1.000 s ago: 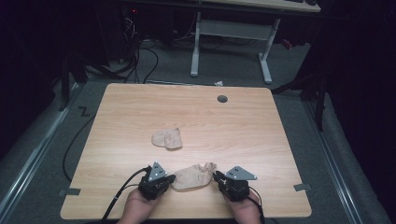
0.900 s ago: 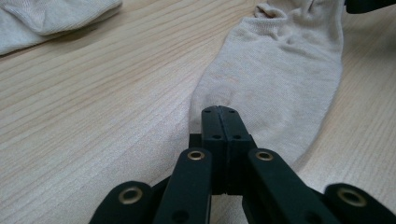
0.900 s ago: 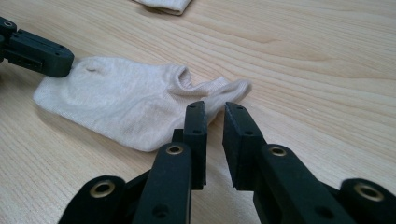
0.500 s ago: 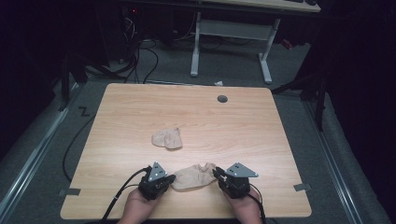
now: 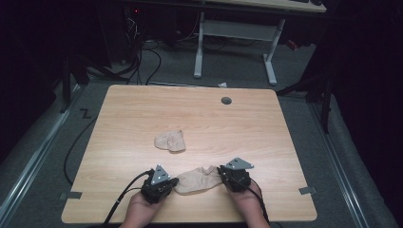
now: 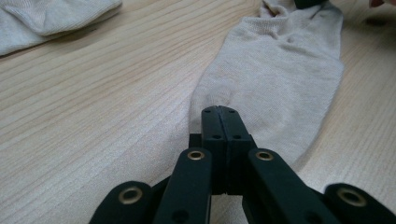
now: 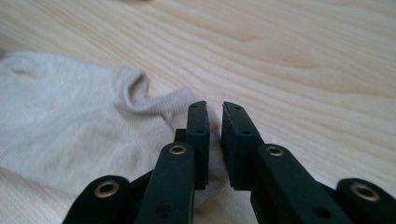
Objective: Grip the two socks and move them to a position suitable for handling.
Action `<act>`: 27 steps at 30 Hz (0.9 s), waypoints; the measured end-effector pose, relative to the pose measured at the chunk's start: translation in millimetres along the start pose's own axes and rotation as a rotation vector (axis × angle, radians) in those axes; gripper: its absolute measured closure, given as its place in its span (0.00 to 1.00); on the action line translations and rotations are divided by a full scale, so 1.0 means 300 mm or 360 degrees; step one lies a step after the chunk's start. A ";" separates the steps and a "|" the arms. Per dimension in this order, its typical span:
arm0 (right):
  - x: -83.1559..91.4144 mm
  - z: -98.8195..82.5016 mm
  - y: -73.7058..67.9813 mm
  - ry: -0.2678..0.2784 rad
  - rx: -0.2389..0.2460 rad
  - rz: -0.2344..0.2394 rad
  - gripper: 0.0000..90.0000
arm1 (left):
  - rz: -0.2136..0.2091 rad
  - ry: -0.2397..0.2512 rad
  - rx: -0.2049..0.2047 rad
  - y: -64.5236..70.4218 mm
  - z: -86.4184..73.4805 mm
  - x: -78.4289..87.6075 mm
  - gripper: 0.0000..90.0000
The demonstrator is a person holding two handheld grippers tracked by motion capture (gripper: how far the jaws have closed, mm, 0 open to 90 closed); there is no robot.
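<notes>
Beige sock (image 5: 198, 179) pinched in left gripper (image 6: 219, 122); right gripper (image 7: 215, 116) jaws closing.

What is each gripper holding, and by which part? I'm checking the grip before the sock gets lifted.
The left gripper pinches the near sock at its toe end. The right gripper has sock edge between its fingers, jaws just closing, gap showing.
</notes>
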State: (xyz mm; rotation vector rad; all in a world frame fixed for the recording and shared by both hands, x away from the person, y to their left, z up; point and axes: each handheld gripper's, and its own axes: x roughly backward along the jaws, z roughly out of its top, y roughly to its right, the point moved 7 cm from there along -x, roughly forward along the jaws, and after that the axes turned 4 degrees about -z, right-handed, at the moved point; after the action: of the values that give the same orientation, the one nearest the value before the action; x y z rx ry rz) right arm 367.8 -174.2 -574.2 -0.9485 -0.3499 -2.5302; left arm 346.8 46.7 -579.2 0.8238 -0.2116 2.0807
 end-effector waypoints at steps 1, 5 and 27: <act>0.003 -0.008 -0.006 -0.0008 0.0005 0.0007 0.91 | 0.0000 0.0001 0.0000 0.000 0.000 0.000 1.00; 0.029 -0.036 -0.024 0.0009 0.0015 0.0029 0.91 | 0.0000 0.0000 0.0004 -0.001 0.000 0.000 1.00; 0.058 -0.014 -0.113 0.0083 0.0023 0.0185 0.85 | 0.0130 0.0011 0.0100 -0.108 -0.011 0.109 0.92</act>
State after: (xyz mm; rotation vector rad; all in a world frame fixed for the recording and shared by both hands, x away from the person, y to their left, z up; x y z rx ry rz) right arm 338.0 -150.7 -568.5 -0.8702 -0.2883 -2.4385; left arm 357.1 89.7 -566.0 0.8583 -0.1792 2.1757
